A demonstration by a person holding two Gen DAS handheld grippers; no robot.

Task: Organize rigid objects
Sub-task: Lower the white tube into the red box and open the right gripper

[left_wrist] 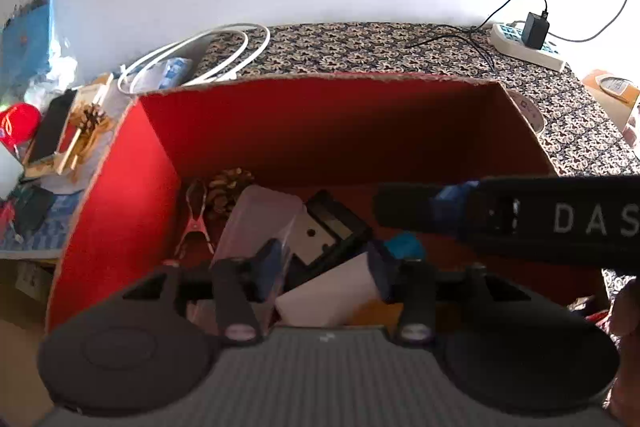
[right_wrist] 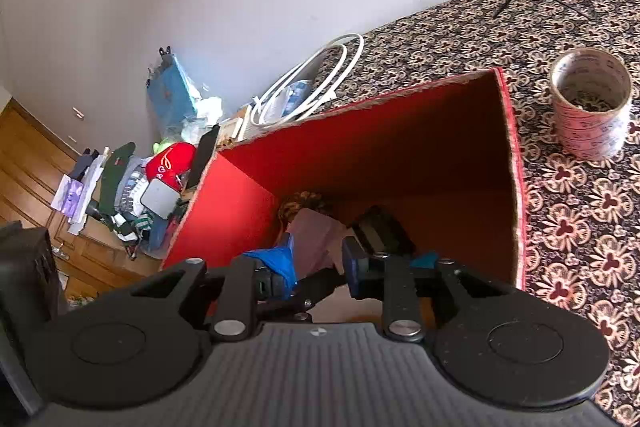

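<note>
Over the red box, both claws tilted downward, parted.

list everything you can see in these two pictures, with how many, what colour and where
box: one, red inside, on the patterned cloth
pine cone: one, brown, box's far left corner
clip: one, pinkish, box's left side
clear case: one, translucent, in the box
black holder: one, black, box's middle
white block: one, white, between the left fingers
tape roll: one, pink-white, right of the box
white cable: one coil, behind the box
power strip: one, white, far right
red cap: one, left clutter
left hand-held gripper: open
right hand-held gripper: open
</note>
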